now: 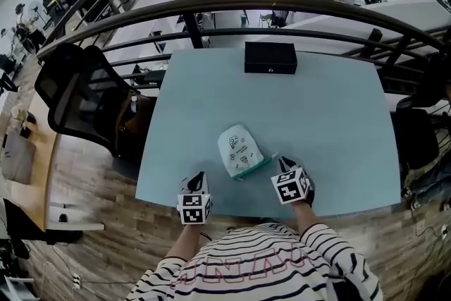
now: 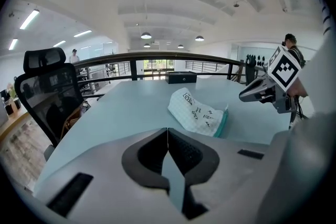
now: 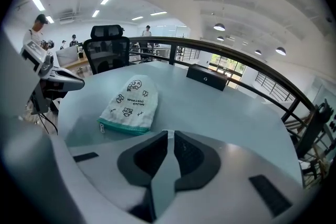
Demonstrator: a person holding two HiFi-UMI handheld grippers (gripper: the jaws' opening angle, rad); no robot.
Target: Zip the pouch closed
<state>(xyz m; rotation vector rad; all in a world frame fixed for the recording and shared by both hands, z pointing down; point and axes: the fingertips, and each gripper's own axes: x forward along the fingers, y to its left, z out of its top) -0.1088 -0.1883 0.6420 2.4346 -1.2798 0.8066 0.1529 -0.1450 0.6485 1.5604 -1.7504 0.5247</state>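
A white pouch with small cartoon prints and a teal zipper edge lies flat on the pale blue table, near its front edge. My left gripper hovers at the front edge, left of the pouch and apart from it, its jaws shut on nothing. To the pouch's right, my right gripper sits close by the teal edge, also shut and empty. The left gripper view has the pouch ahead to the right, beyond my own shut jaws. From the right gripper view, it lies ahead to the left.
A black box stands at the table's far edge. A dark railing curves behind it. A black office chair stands left of the table. Bare tabletop stretches between pouch and box.
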